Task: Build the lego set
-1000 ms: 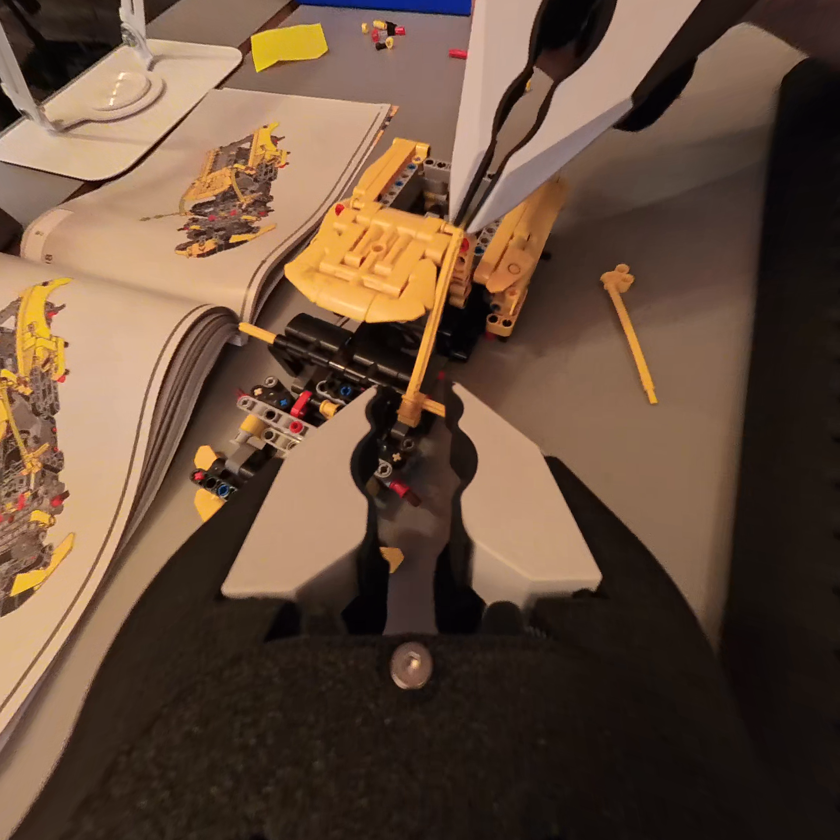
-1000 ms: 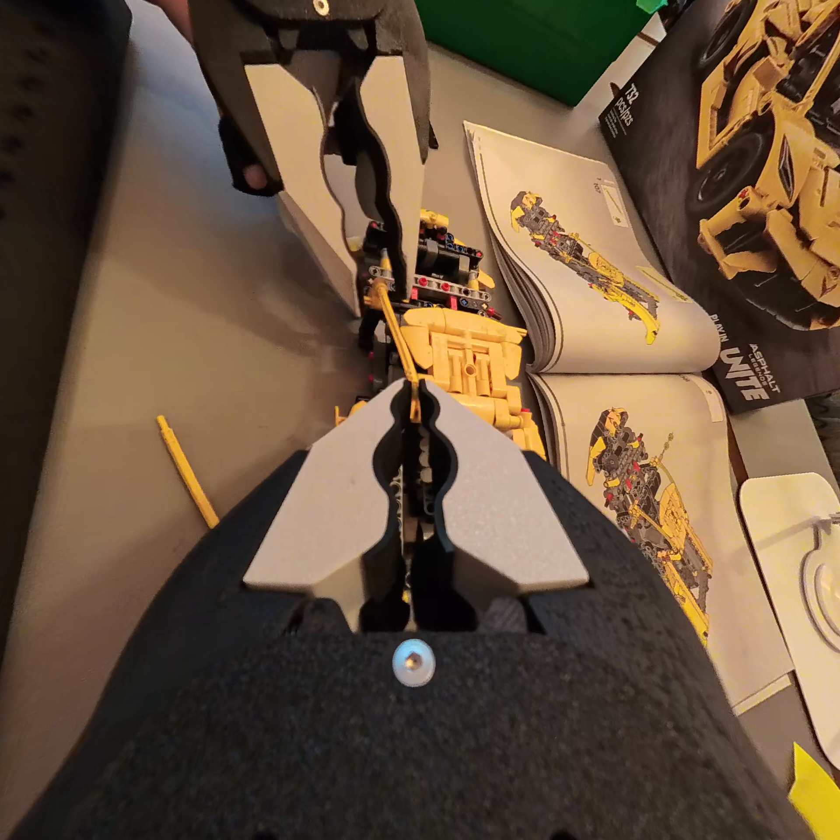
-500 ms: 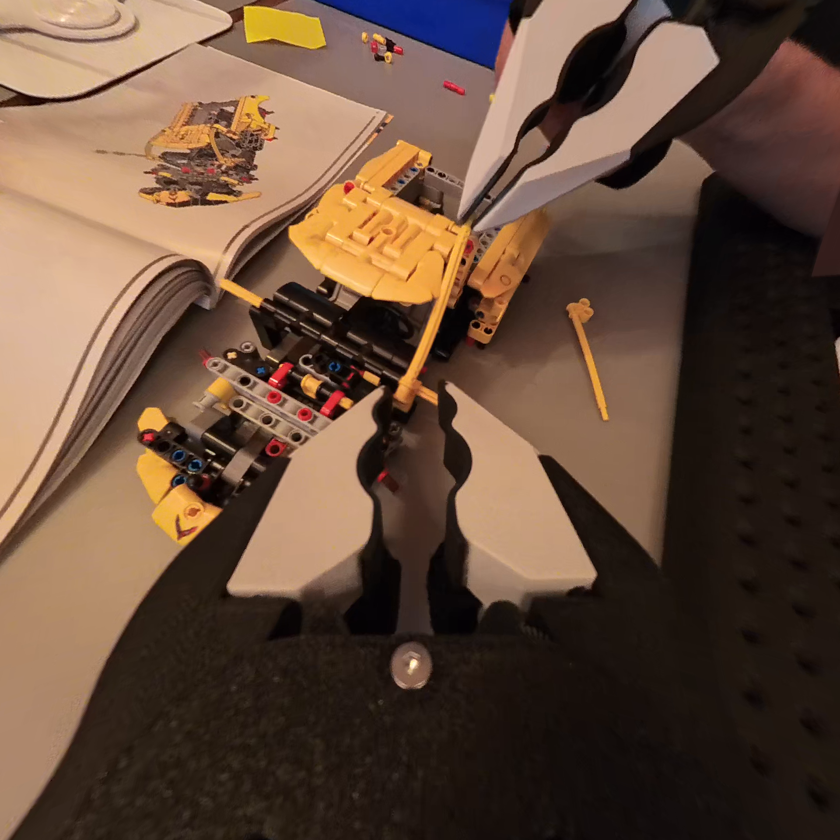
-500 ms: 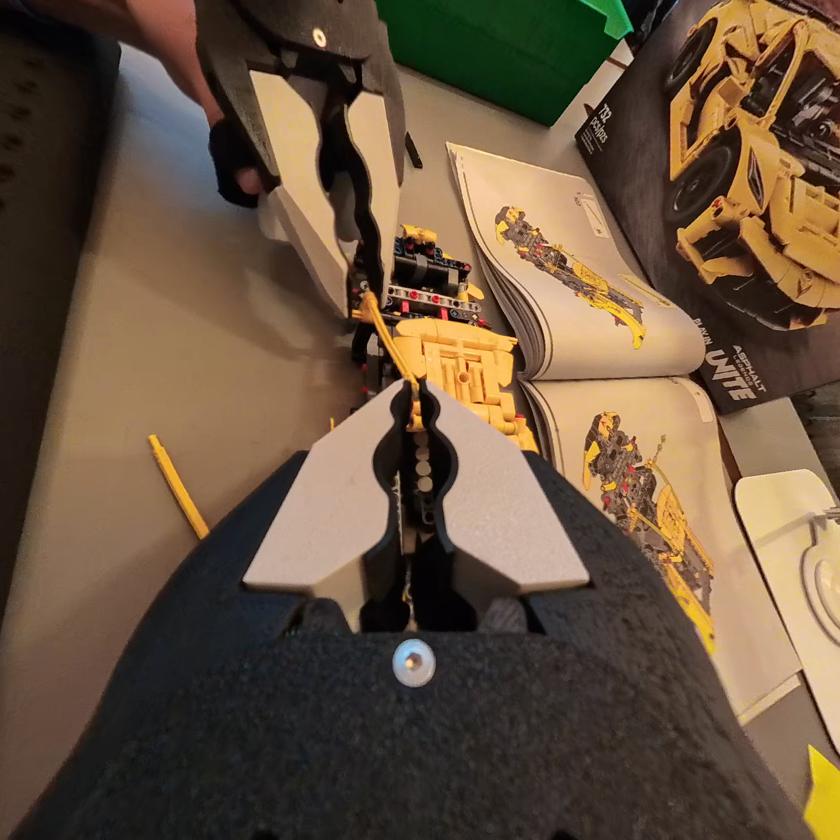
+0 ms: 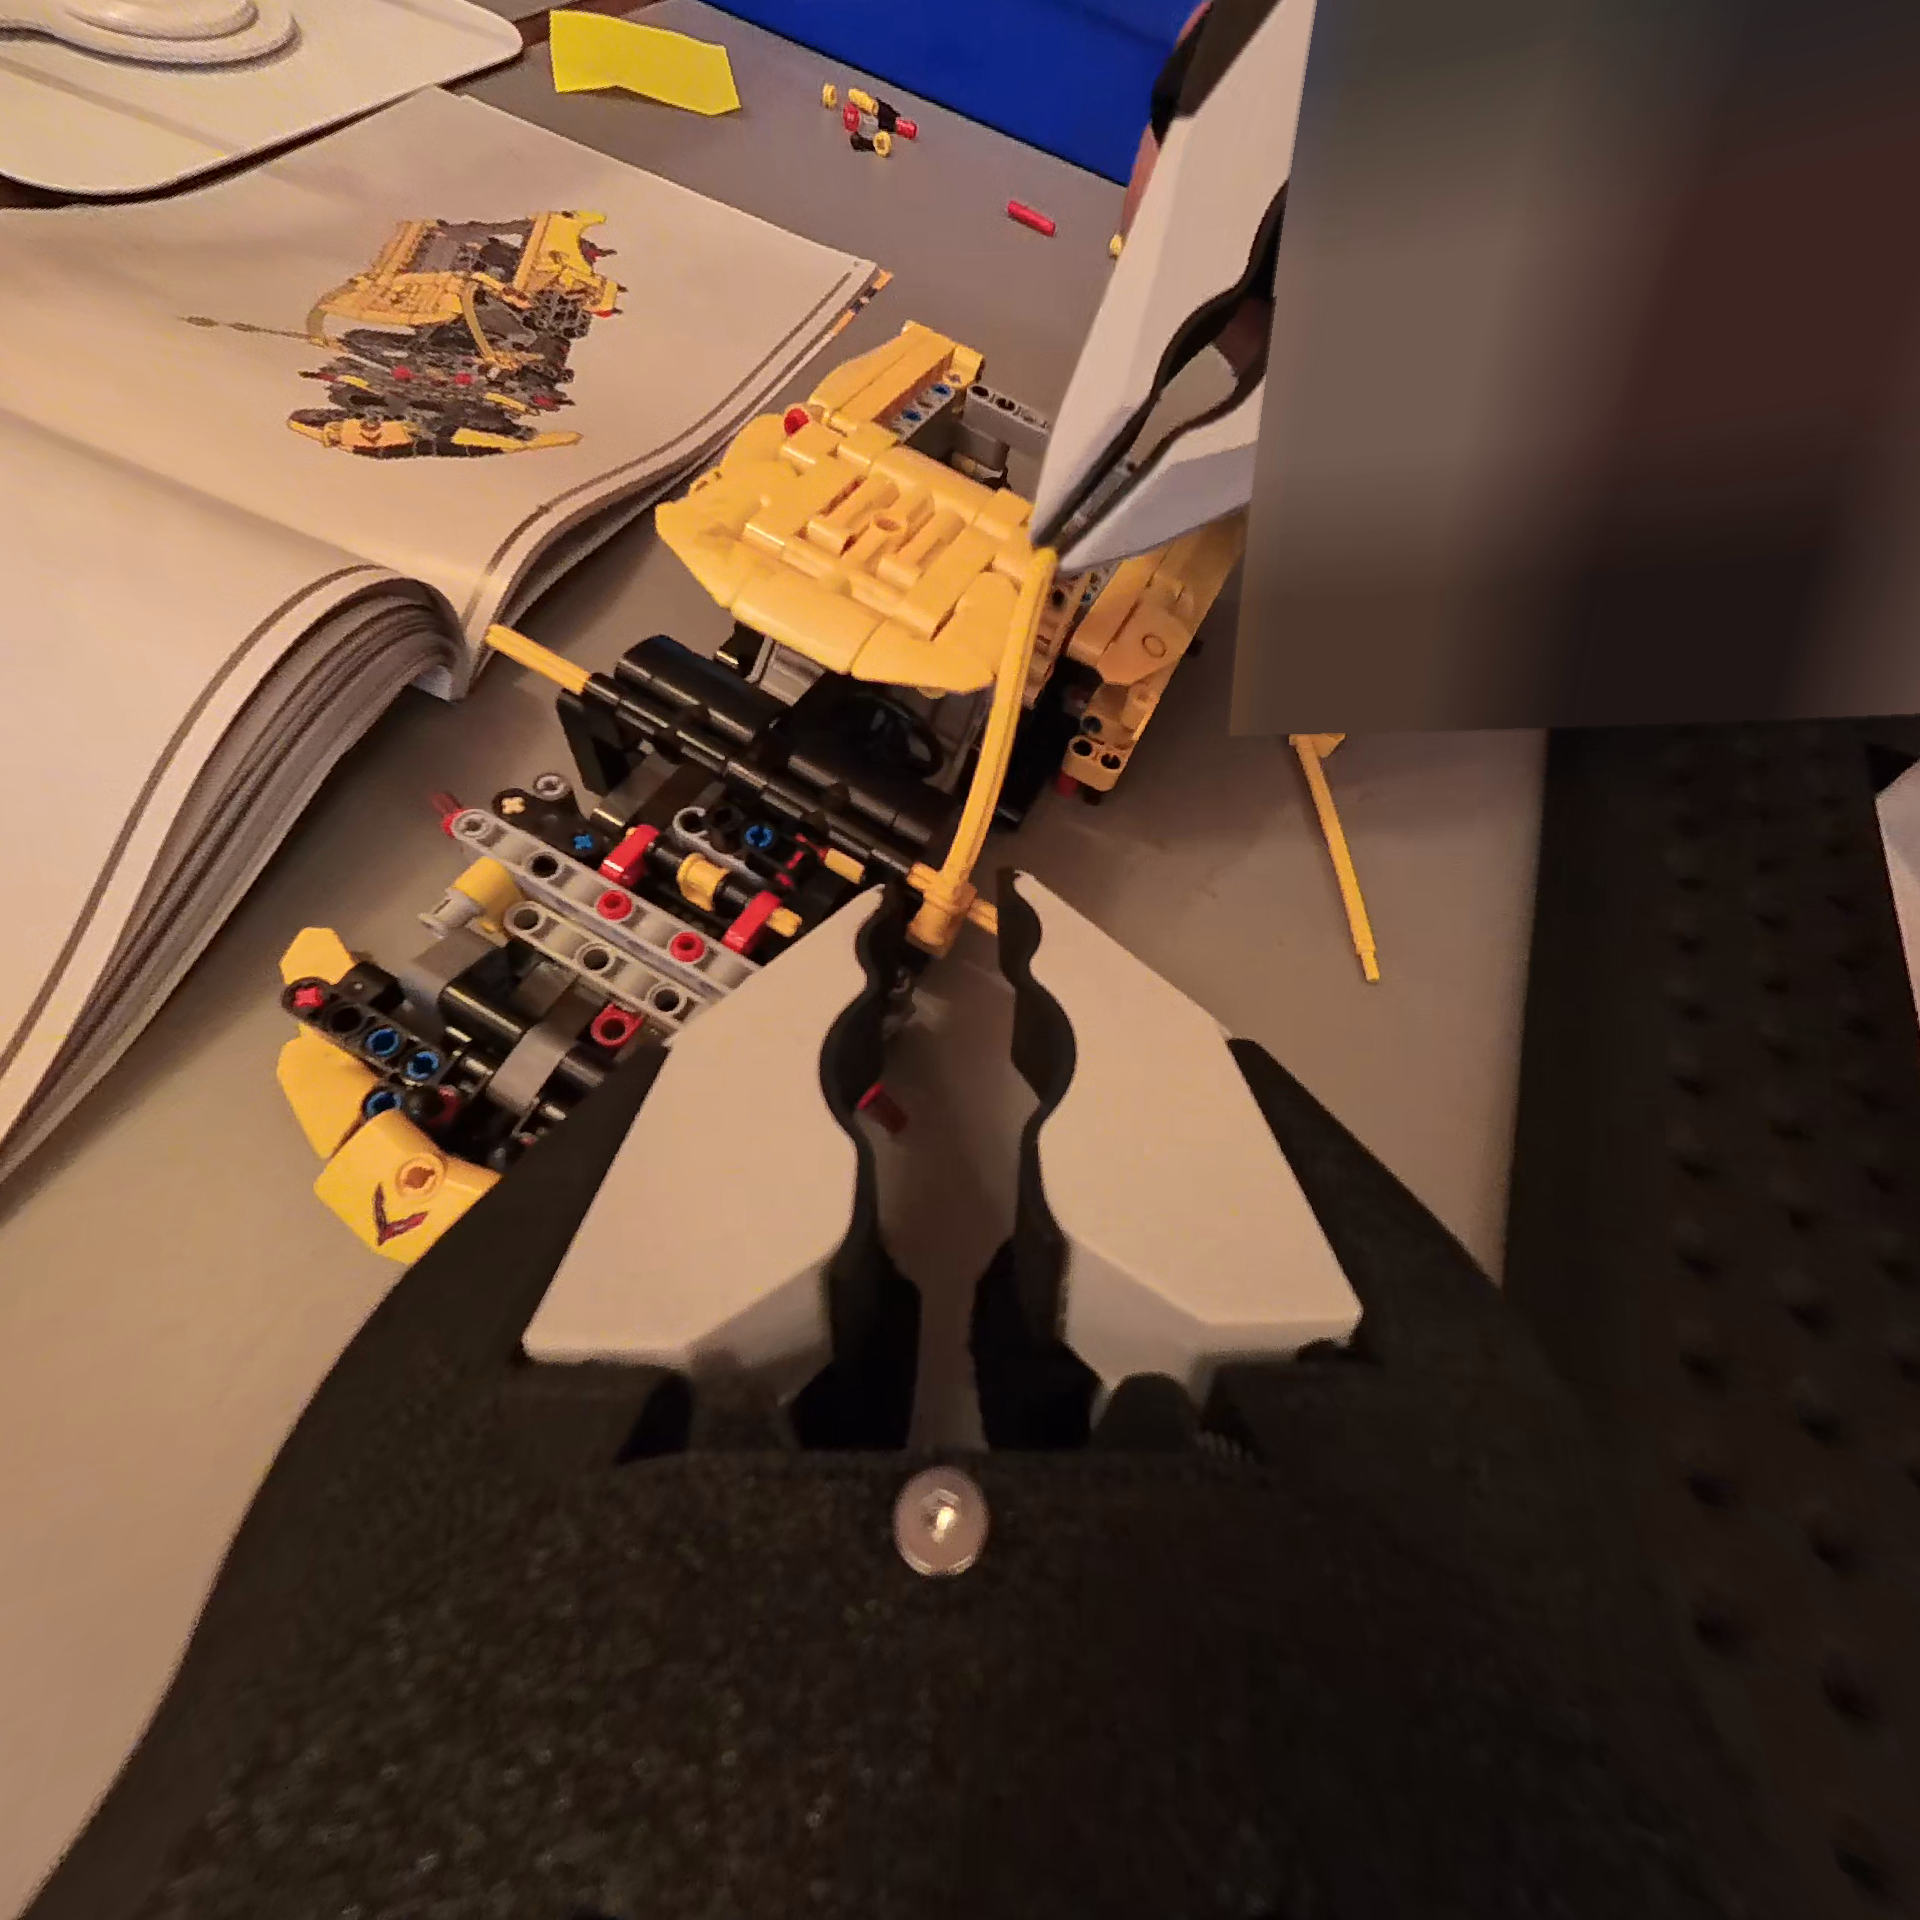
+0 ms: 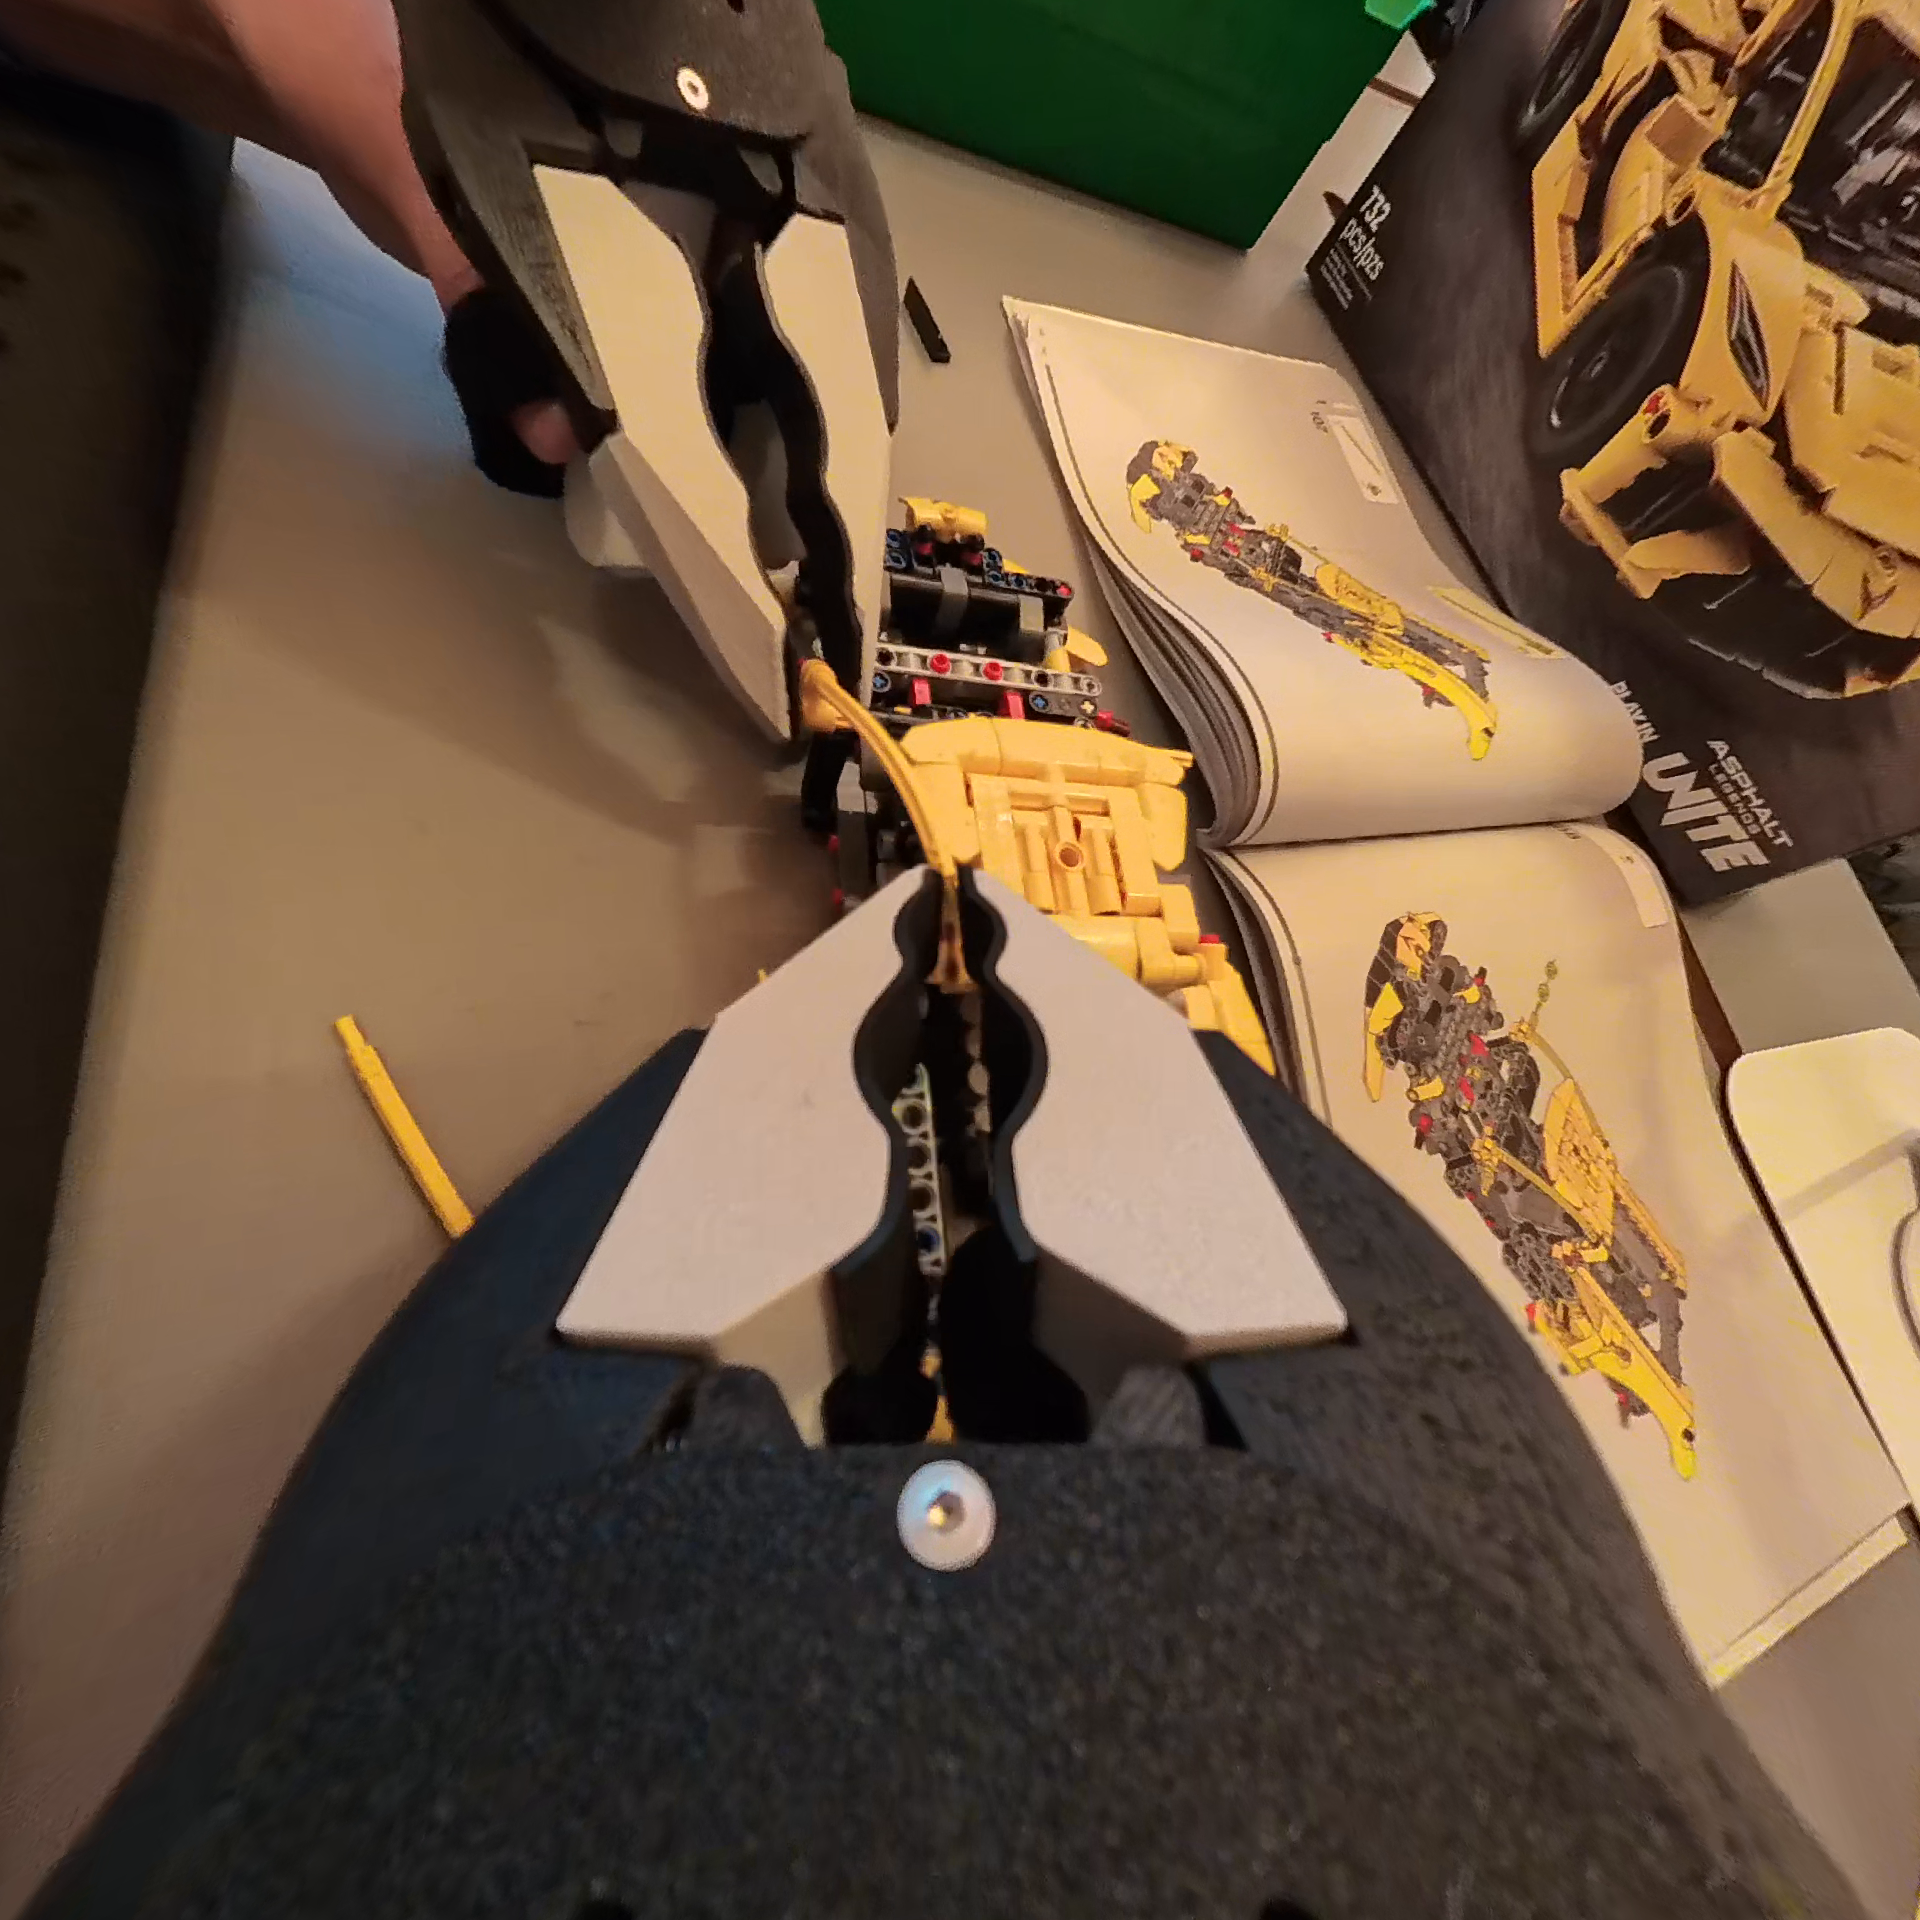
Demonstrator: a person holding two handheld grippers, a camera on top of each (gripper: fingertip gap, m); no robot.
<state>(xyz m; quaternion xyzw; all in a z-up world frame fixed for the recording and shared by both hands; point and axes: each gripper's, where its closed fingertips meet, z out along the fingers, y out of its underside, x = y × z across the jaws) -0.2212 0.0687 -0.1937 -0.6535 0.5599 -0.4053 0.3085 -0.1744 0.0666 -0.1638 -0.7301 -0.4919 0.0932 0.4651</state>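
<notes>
Left wrist view shows the left gripper [image 5: 940,899] with its 2 fingers parted a little, their tips on either side of the near end of a thin yellow flexible rod [image 5: 995,727]; I cannot tell whether they actually press on it. The rod arcs up over the partly built yellow and black Lego car [image 5: 790,727] to the right gripper [image 5: 1049,545], whose tips are pinched onto the rod's far end beside the yellow roof panel [image 5: 873,551].

Right wrist view shows the right gripper [image 6: 951,883] nearly closed on the rod [image 6: 904,779], and the left gripper [image 6: 821,665] at the rod's opposite end, held by a person's hand [image 6: 499,416].

The car lies near the middle of the desk [image 5: 156,1351], just beside the open instruction booklet [image 5: 260,520]. A loose yellow axle [image 5: 1335,852] lies apart from the car, near the dark mat [image 5: 1714,1247] along the desk's edge. A few small loose pins [image 5: 868,114] and a yellow scrap [image 5: 639,62] sit toward the far edge. The set's box [image 6: 1662,364] rests beyond the booklet, with a green bin [image 6: 1091,104] near it.
</notes>
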